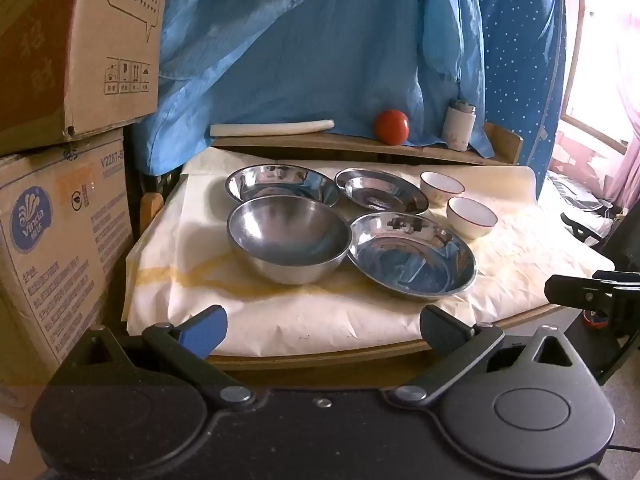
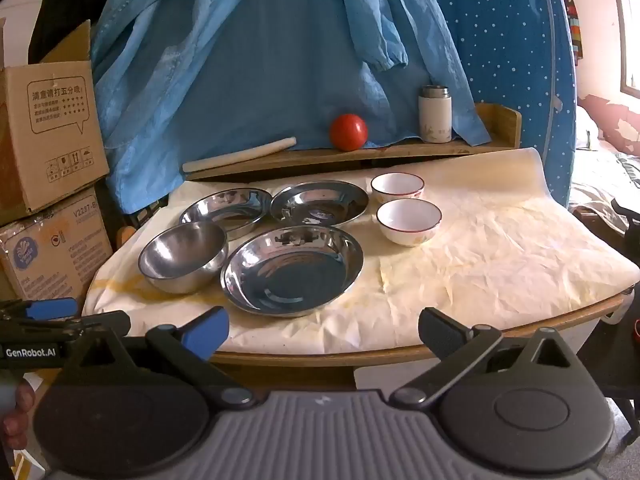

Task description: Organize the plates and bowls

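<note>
Both my left gripper (image 1: 322, 330) and right gripper (image 2: 322, 330) are spread wide and empty, short of the table's near edge (image 2: 360, 354). The steel bowl (image 2: 183, 257) and three steel plates (image 2: 292, 270) sit left-centre; two ceramic bowls (image 2: 409, 221) behind. Steel looks light, stiff, slippery, so I'd pinch rims; ceramics look breakable.

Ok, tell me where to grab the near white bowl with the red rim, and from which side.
Take the near white bowl by its rim, one finger inside and one outside. It stands upright and open, with a thin wall. Probably best to come from its right with the right hand-held gripper, already open: bare paper lies there, while the steel plate sits to the left and the other white bowl behind.
</note>
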A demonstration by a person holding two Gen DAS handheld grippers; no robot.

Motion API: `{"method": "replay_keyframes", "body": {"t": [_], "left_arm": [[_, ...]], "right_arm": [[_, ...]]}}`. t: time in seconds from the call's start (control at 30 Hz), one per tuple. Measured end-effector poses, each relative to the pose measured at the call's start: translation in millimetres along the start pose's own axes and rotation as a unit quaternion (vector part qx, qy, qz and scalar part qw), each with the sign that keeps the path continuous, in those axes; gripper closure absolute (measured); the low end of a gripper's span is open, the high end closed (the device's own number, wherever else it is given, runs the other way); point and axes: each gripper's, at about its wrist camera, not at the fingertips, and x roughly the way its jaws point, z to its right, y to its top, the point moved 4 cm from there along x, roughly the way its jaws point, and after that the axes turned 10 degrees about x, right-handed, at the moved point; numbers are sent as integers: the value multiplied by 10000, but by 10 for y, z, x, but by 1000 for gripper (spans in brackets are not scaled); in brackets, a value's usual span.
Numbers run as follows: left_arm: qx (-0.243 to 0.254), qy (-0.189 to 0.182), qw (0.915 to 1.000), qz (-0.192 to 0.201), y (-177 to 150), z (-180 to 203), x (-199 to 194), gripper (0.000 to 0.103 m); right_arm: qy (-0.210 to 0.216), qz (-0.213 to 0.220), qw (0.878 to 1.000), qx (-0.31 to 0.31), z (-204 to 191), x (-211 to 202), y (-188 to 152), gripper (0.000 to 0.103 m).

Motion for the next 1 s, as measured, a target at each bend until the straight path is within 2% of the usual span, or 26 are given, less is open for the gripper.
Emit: {"method": "replay_keyframes", "body": {"t": [1.0], "left_arm": [[6, -3, 10000, -34, 0, -1, 33, 1]], "right_arm": [[-33, -30, 10000, 4, -3, 19, 2, 0]]}}
